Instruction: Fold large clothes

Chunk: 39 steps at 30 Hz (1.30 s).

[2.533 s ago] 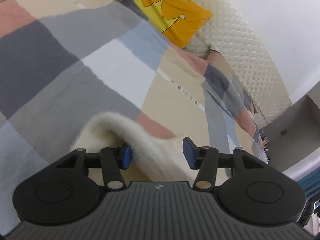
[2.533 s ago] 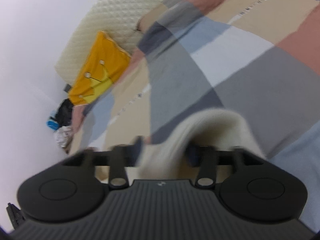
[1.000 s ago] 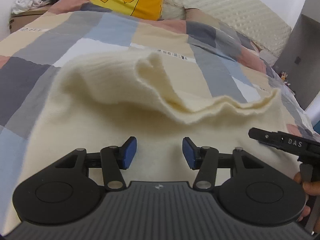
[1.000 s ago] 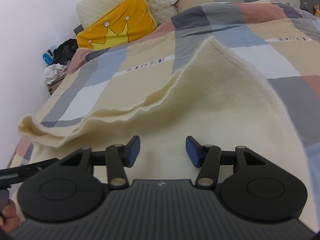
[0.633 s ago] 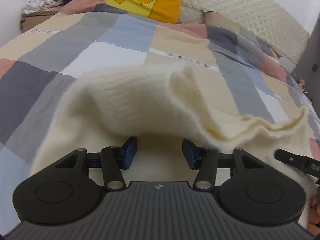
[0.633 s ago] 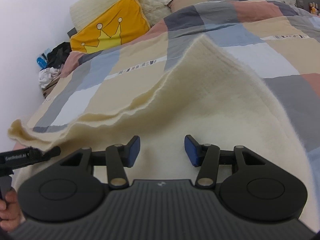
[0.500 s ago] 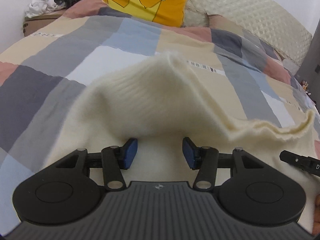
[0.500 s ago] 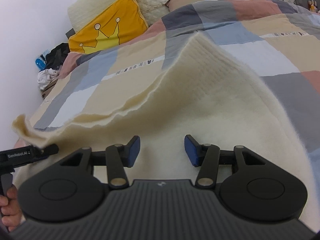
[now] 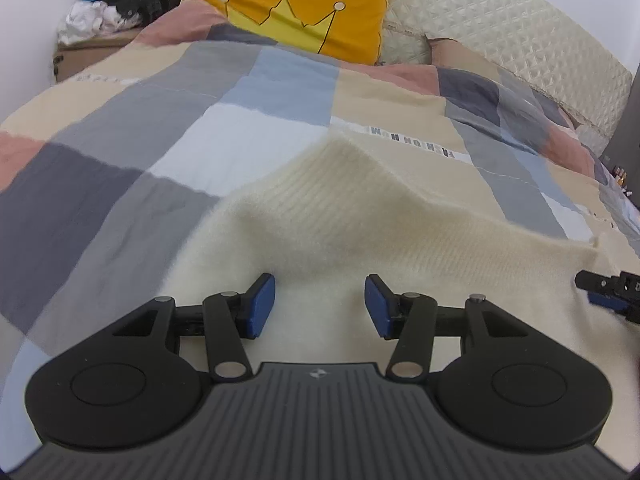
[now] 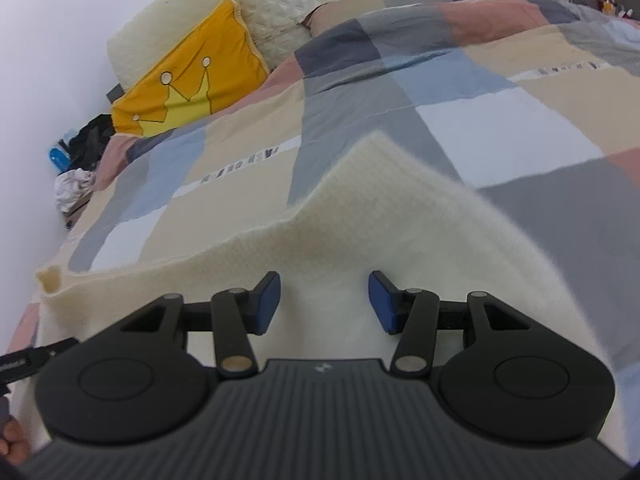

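Observation:
A large cream knit garment [image 9: 340, 216] lies on the patchwork bed cover [image 9: 120, 184], with its far edge raised into a soft peak. My left gripper [image 9: 320, 306] hovers low over its near part, blue pads apart, nothing pinched. In the right wrist view the same cream garment [image 10: 360, 216] spreads under my right gripper [image 10: 324, 304], which is also open and empty. Each gripper's tip shows at the edge of the other view: the right gripper [image 9: 608, 286] and the left gripper [image 10: 36, 356]. A hand [image 10: 12, 444] shows beneath the latter.
A yellow crown pillow [image 9: 296, 20] and a quilted cream headboard [image 9: 520, 28] stand at the far end of the bed. Dark and white clothes [image 9: 116, 4] are piled on a box at the far left corner. Bare bed cover surrounds the garment.
The rippled upper layer of the garment has sunk and smoothed into one low ridge. Both grippers have shifted a little across the cloth, jaws unchanged.

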Each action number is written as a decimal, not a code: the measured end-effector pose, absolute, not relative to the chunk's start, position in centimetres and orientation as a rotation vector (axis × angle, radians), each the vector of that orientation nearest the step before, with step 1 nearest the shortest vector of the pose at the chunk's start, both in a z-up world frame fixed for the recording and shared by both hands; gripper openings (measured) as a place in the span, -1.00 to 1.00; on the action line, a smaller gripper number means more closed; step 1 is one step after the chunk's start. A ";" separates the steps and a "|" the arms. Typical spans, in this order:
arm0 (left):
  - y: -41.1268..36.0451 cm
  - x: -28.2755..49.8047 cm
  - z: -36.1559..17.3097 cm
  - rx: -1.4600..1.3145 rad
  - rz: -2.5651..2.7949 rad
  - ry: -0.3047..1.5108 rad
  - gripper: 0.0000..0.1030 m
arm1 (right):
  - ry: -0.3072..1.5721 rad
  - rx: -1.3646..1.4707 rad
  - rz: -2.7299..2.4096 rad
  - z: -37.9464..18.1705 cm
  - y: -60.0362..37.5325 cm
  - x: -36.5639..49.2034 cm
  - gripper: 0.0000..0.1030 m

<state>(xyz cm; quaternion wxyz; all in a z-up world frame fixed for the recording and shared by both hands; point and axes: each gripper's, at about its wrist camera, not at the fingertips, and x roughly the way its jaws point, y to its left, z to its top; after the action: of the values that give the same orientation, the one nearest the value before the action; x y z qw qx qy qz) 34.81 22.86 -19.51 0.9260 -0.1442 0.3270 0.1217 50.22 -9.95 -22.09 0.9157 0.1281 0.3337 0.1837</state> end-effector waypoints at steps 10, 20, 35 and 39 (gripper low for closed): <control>22.8 36.5 -20.2 -0.274 0.238 0.731 0.10 | 0.757 0.242 0.367 -23.2 -9.5 52.0 0.01; 19.4 34.0 -17.2 -0.198 0.223 0.721 0.11 | 0.665 0.196 0.333 -20.6 -9.7 48.3 0.03; 12.1 23.2 -12.6 -0.110 0.155 0.633 0.11 | 0.560 0.109 0.473 -15.6 -10.1 38.1 0.04; 11.2 20.8 -11.9 -0.110 0.156 0.610 0.11 | 0.528 0.091 0.498 -14.8 -11.0 34.9 0.04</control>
<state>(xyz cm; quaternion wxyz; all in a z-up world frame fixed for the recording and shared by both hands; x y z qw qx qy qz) 20.76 11.16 -11.95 0.9493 -0.0541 0.3000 0.0764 34.88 -10.97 -14.77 0.9339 0.0443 0.2582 0.2434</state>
